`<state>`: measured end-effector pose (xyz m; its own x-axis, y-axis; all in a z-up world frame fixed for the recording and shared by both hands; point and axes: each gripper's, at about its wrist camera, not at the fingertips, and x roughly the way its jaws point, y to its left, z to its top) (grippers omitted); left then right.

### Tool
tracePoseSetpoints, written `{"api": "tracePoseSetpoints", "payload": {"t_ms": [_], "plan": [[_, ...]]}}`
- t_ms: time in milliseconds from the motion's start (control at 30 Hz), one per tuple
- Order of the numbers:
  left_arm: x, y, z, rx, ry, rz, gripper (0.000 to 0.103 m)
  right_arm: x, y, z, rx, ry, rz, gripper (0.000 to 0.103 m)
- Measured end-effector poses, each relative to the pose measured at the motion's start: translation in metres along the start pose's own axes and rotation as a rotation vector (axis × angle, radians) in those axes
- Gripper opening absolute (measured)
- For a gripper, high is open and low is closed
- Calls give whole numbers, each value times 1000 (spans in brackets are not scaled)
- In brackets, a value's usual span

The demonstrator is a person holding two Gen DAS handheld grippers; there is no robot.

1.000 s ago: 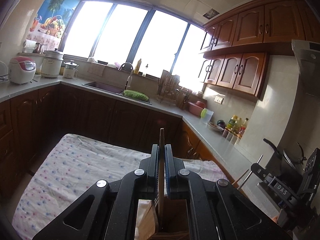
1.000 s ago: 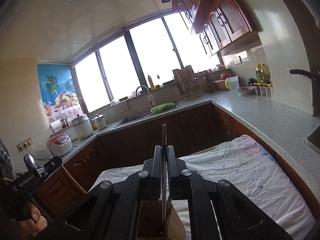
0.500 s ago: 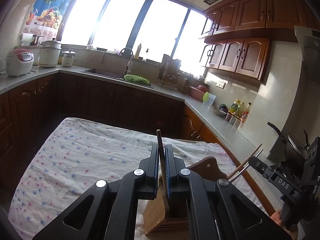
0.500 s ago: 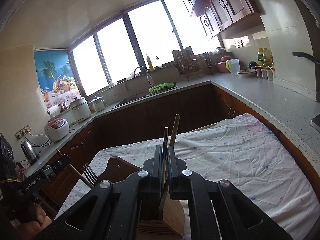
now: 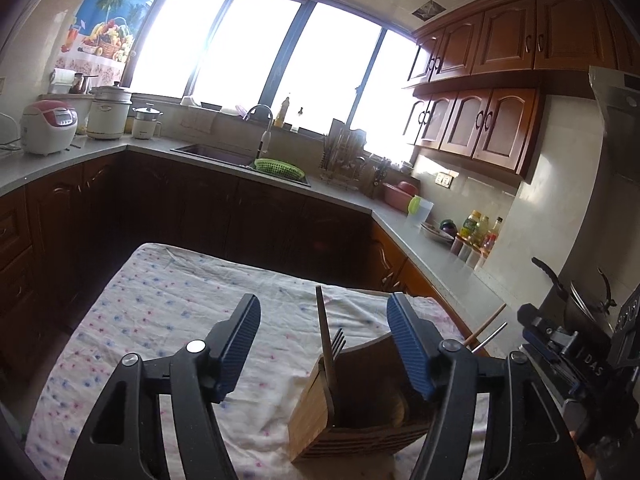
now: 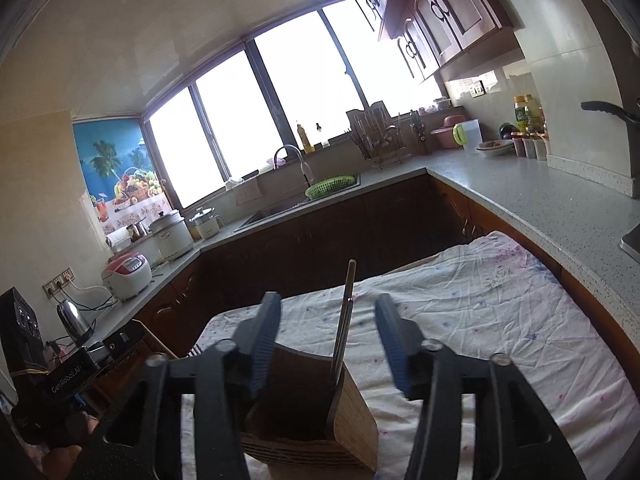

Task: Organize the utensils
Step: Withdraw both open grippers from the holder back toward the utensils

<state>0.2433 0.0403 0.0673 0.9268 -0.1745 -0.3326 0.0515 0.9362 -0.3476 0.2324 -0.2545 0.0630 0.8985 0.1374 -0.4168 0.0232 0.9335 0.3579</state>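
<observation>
Wooden holder (image 5: 360,408) on bench | my left gripper (image 5: 324,344) and right gripper (image 6: 326,344) fingers opening, clear of utensils | both pieces now dropped in, previously clamped

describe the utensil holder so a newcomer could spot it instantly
Find the table with the floral cloth in the middle of the kitchen. On its near end stands a wooden holder, the only box there, with a fork sticking up from it.

Each claw, left (image 5: 322,354) and right (image 6: 326,338), is a glossy black plastic frame with triangular cut-outs, round silver screw heads at the joints and two ribbed blue pads (image 5: 408,348), and white lettering marks the black housing of the neighbouring unit.
</observation>
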Motion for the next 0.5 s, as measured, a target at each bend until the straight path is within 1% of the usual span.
{"api": "tracePoseSetpoints", "payload": {"t_ms": [33,67,100,167,200,333,400,500], "plan": [[-7,0,0,2,-6,-1,68,-7,0,2,1,-21,0,80],[-14,-1,-2,5,-12,2,70,-14,1,5,1,-39,1,84],[-21,-1,-2,6,-19,8,75,-21,3,8,2,-53,5,88],[-37,-1,-7,11,-30,8,76,-36,4,12,3,-81,7,96],[-45,-2,-10,12,-32,13,77,-43,5,13,1,-94,10,101],[-71,-1,-24,15,-25,36,81,-71,10,9,-31,-125,10,103],[-80,0,-33,8,-8,46,81,-82,9,3,-39,-124,12,103],[-92,1,-46,-11,28,49,81,-96,6,-9,-45,-114,-9,103]]}}
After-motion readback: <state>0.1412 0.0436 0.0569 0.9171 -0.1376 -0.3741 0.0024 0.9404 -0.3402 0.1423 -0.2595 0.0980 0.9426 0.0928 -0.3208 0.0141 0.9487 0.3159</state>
